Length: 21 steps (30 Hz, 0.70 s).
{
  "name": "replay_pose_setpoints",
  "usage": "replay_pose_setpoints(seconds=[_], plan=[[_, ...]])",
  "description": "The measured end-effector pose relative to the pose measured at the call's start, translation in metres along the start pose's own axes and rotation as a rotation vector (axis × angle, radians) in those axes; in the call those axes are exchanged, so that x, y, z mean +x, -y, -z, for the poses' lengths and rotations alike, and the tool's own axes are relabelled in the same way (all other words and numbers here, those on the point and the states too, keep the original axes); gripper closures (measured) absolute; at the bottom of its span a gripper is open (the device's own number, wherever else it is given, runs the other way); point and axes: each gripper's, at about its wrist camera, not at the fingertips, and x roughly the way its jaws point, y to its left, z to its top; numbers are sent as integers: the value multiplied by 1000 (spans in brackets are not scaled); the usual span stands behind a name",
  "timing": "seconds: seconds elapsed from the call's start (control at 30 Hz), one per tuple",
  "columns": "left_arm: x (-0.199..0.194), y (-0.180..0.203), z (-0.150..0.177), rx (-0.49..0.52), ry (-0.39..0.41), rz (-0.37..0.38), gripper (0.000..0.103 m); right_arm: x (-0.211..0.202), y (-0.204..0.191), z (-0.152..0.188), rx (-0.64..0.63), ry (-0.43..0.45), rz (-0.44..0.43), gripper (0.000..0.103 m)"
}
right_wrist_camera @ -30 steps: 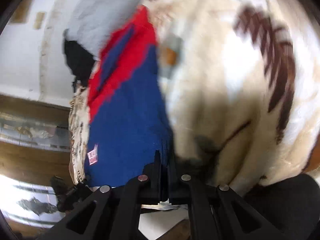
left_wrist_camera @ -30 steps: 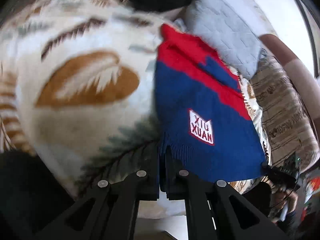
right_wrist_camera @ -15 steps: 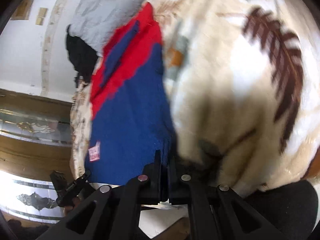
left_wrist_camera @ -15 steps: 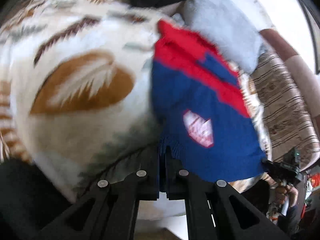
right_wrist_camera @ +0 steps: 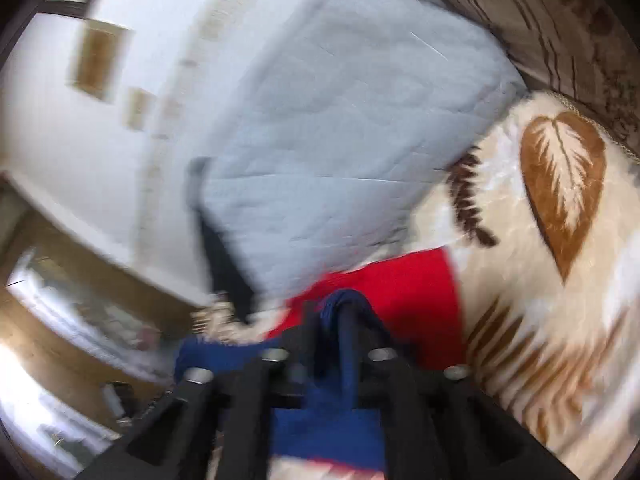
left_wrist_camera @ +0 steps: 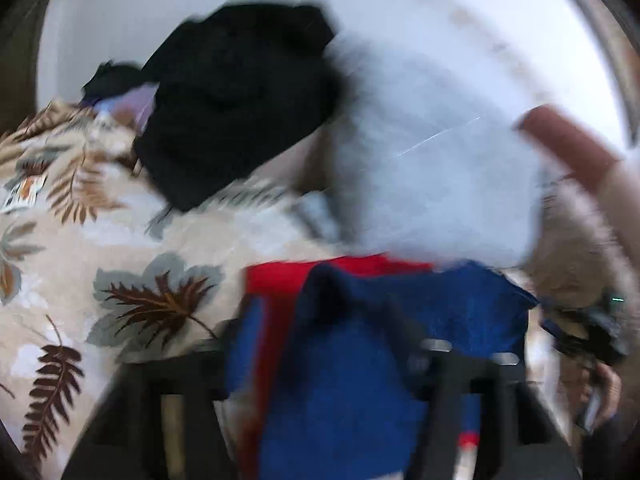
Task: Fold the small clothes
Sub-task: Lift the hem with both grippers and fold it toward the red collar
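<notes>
The blue knitted sweater with a red band (left_wrist_camera: 360, 360) is doubled over on the cream fleece blanket printed with brown leaves (left_wrist_camera: 80, 240), its hem lifted toward the red end, judging by the fold. The right gripper (right_wrist_camera: 344, 344) is clamped on a bunch of blue knit. The left gripper (left_wrist_camera: 320, 360) is draped in cloth and blurred; its grip is unclear. Behind lie a pale grey quilted pillow (right_wrist_camera: 340, 120) and a black garment (left_wrist_camera: 240, 100) — seemingly waiting.

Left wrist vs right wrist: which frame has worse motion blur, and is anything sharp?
Left wrist: heavy smear over the blue-and-red sweater and left gripper; leaf-print blanket fairly sharp. Right wrist: blurred throughout, worst at left; right gripper soft, brown leaf clearest.
</notes>
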Motion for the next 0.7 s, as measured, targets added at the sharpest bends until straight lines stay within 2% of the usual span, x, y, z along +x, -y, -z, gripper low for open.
replay_pose_setpoints(seconds=[0.03,0.07,0.13,0.23,0.27,0.33,0.4,0.47,0.5,0.57,0.6,0.63,0.7], plan=[[14,-11,7,-33,-29,-47,39,21,11,1,-5,-13,81,25],[21,-23,16,-52,-64,-61,39,30,18,8,-10,-14,120,20],[15,-38,35,-73,-79,-62,39,26,33,29,18,-8,138,20],[-17,-51,66,-89,-47,-55,39,0,42,70,-10,-36,149,20],[-28,-51,81,-88,-65,-31,39,-13,47,78,-9,-43,140,20],[-39,-48,102,-108,-87,3,38,-36,44,119,27,-70,78,20],[-38,-41,122,-145,-126,28,36,-43,39,148,45,-92,52,20],[-23,-31,129,-187,-170,44,36,-35,41,171,136,-118,41,20],[-18,-27,130,-199,-182,41,36,-25,45,176,188,-136,32,20],[-2,-20,127,-235,-201,25,32,-15,43,174,210,-100,82,20],[4,-19,125,-260,-204,0,30,-12,38,170,221,-74,81,20],[6,-19,123,-289,-190,-14,27,-2,34,164,234,-71,59,20],[12,-20,119,-345,-169,-33,22,14,38,161,304,-73,95,20]])
